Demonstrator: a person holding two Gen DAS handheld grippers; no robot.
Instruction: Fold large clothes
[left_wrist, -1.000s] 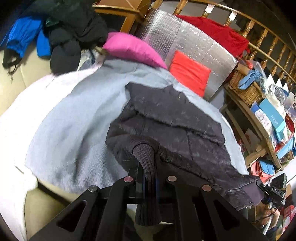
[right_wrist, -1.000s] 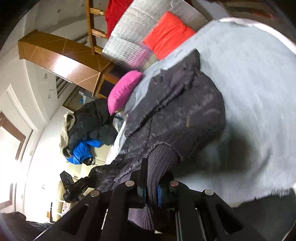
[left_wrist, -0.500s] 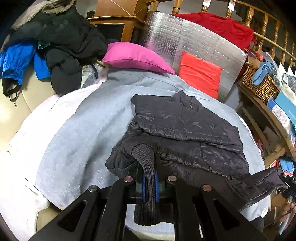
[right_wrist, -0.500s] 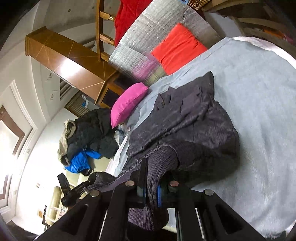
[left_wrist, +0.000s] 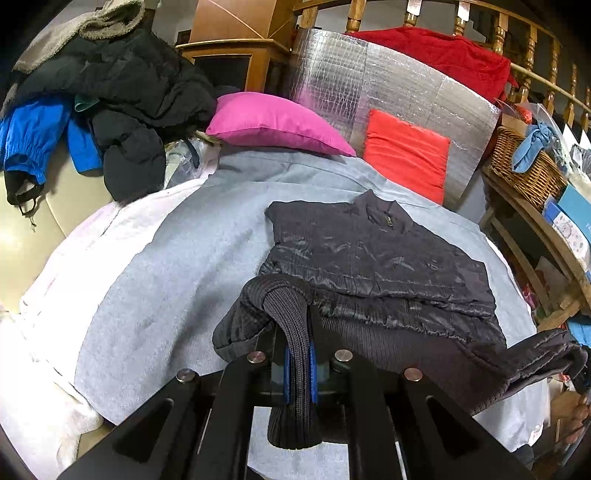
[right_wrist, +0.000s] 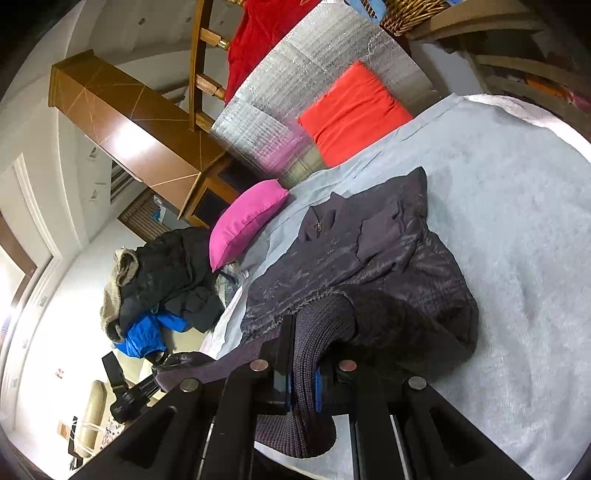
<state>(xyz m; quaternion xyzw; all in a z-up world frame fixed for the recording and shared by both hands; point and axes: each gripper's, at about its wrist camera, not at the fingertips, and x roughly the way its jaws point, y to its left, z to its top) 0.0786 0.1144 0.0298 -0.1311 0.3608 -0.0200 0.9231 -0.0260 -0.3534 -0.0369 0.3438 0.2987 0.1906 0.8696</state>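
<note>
On the grey sheet (left_wrist: 155, 280) lies the dark jacket (left_wrist: 376, 258); my left gripper (left_wrist: 299, 354) and right gripper (right_wrist: 303, 376) are each clamped tight on its ribbed hem.

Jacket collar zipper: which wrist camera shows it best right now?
The left wrist view: the dark jacket lies upright and square-on, with the collar zipper plain at the far edge. The right wrist view shows the jacket rotated sideways, its zipper smaller and at a slant.
</note>
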